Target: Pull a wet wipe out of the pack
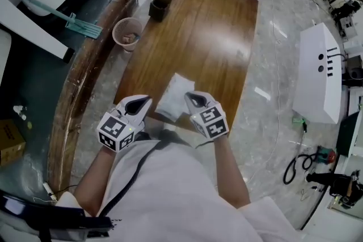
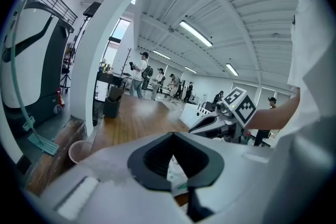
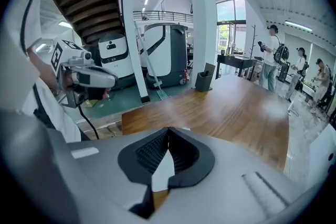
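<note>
My left tongs are clenched on the edge of the wipe pack – I judge this is to keep it steady over the near edge of the desk, with the hand low and close to my body. Just beside, my right tongs slope downward, clenched on a white corner of the wet wipe – a grip for drawing it free.

Ceiling strip lights wash the hall evenly bright; a pale glare sits on the wooden table. Both gripper views bulge like fisheyes, corners black, nearest surfaces soft.
</note>
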Available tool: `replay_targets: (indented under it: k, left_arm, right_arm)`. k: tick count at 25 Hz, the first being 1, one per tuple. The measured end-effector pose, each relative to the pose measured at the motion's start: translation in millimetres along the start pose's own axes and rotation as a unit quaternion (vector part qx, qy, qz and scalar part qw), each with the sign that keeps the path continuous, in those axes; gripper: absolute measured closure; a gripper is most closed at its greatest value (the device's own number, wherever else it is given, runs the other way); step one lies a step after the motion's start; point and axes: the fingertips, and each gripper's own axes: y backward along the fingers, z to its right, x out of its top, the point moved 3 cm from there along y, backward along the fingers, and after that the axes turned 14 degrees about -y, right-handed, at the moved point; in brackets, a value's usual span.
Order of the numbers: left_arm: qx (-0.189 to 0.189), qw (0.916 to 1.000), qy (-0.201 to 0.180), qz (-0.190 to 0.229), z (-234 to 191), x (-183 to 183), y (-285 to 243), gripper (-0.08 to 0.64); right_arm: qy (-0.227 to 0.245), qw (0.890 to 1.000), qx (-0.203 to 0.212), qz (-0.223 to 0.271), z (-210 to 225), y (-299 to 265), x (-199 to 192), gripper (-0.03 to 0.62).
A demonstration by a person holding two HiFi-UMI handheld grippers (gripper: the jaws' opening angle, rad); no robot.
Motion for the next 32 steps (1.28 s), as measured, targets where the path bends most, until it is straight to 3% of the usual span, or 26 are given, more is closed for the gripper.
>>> replay_targets:
  k: [16, 22, 28, 32]
  left_arm:
    - [-0.016, 0.9996, -0.023, 0.009, 6, 22, -6, 0.554]
    - [-0.018, 0.9994, -0.024, 0.016, 6, 32, -6, 0.554]
    - [-0.016, 0.9990, -0.017, 0.038, 2, 50, -7, 0.554]
    - [-0.017, 0.9982, -0.025, 0.051, 3, 65, -7, 0.554]
  right_arm:
    - [-0.052, 0.994, 0.020, 0.093, -15, 40, 28, 0.581]
    - [-0.087, 0.985, 0.034, 0.147, -20, 57, 42, 0.583]
    - [-0.133, 0.964, 0.057, 0.223, -19, 83, 66, 0.581]
    - [-0.132, 0.955, 0.059, 0.259, -20, 100, 81, 0.583]
